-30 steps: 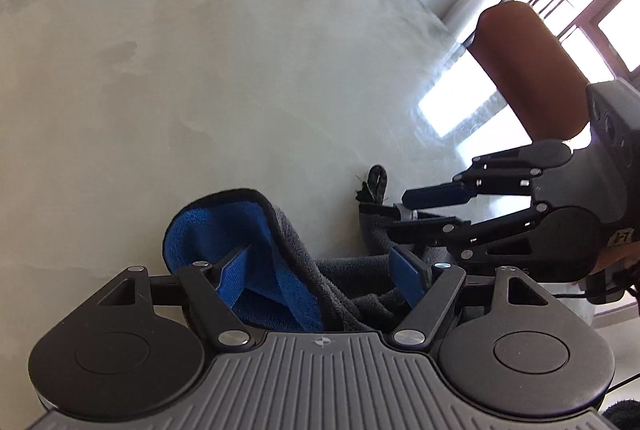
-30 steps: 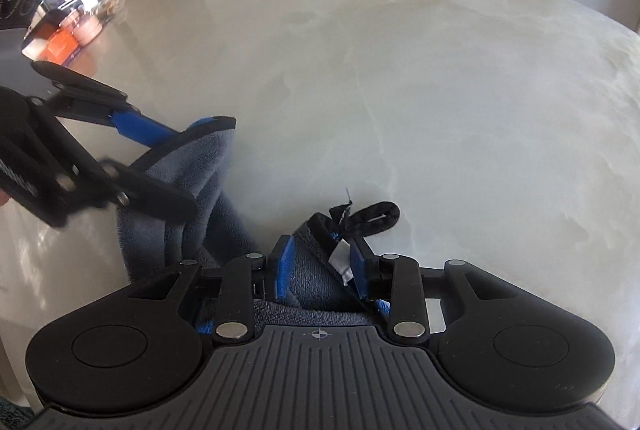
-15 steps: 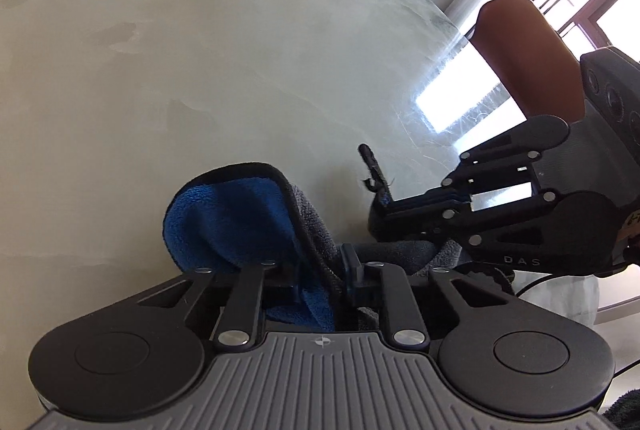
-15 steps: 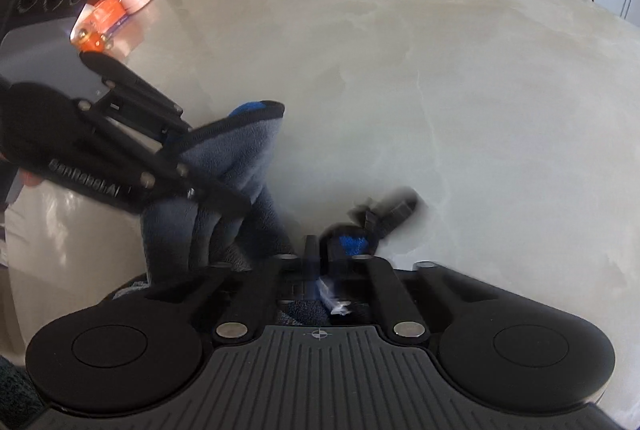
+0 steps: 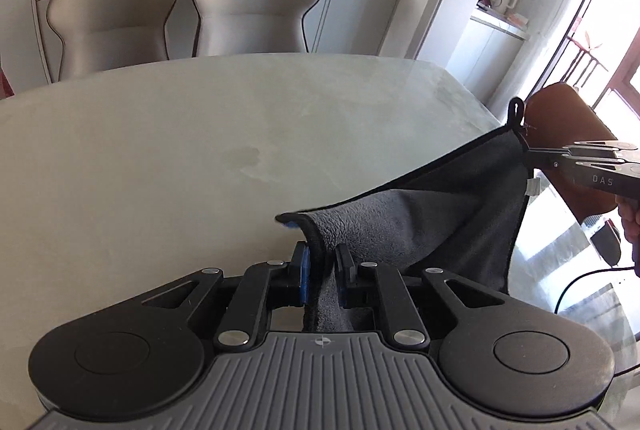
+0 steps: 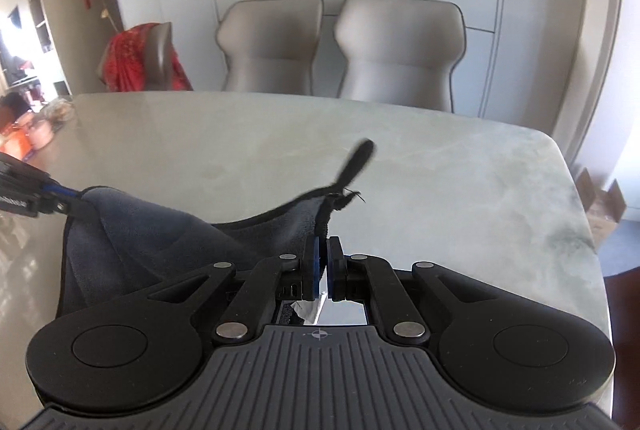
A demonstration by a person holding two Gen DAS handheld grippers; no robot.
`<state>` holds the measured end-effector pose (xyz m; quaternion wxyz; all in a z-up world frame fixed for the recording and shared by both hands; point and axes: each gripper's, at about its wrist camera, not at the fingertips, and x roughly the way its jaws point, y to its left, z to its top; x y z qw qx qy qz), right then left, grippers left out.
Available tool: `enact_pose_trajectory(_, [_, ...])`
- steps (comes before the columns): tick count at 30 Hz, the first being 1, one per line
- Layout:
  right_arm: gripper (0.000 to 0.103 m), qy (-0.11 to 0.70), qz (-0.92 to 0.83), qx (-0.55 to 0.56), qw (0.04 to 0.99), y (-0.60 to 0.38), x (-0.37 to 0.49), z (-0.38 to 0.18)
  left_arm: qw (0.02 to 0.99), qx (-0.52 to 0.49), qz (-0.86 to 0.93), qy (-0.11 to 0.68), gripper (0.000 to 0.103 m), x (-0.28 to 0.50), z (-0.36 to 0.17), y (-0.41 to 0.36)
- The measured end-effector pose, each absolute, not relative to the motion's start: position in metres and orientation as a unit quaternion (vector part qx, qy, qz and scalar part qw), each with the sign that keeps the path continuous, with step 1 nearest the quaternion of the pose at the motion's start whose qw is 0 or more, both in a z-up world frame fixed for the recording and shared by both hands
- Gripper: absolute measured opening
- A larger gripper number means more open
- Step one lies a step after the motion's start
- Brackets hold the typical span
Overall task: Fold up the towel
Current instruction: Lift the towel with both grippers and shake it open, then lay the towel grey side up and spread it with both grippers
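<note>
The left gripper [image 5: 322, 264] has matte black linkage arms with blue rubber pads, and its fingers are pinched on a corner of the towel [image 5: 440, 218]. The cloth is soft grey fleece with a thin dark stitched hem; a sliver of blue backing peeks out at the curled corner just above the pads. From that grip the towel stretches up and to the right in a taut, sagging sheet, held off the table [image 5: 160, 157].

At the towel's far corner the right gripper [image 5: 532, 151] comes in from the right edge, level and side-on, closed on the cloth just under a small black hanging loop [image 5: 516, 109]. A white care label hangs from the hem below that grip.

In the right wrist view, the right gripper [image 6: 323, 250] has its fingers pressed nearly together on the towel's [image 6: 152, 230] hemmed corner, with the loop [image 6: 356, 161] sticking up, blurred, beyond the tips. The cloth dips away to the left, where the left gripper [image 6: 66, 195] holds the other corner.

The table is a pale, smooth, marble-look slab with rounded corners. Beyond the table stand two beige padded chairs [image 6: 340, 45] with dark piping; a brown chair [image 5: 568, 133] sits at its right side.
</note>
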<state>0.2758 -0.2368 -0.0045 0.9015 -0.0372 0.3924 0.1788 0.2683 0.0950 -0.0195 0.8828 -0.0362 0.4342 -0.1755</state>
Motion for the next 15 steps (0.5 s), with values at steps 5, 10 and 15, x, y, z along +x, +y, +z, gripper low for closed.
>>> enact_pose_trajectory(5, [0.011,0.430,0.107,-0.069,0.894,-0.232,0.282,-0.034,0.873,-0.012,-0.151,0.465,0.015,0.276,-0.045,0.083])
enact_pose_trajectory(10, [0.034,0.447,0.192,-0.018,0.874,-0.214,0.259,-0.034,0.857,-0.012,-0.190,0.478,0.031,0.251,-0.054,0.068])
enact_pose_trajectory(15, [0.034,0.492,0.282,0.053,0.822,-0.188,0.234,-0.056,0.824,-0.046,-0.229,0.516,0.048,0.220,-0.070,0.055])
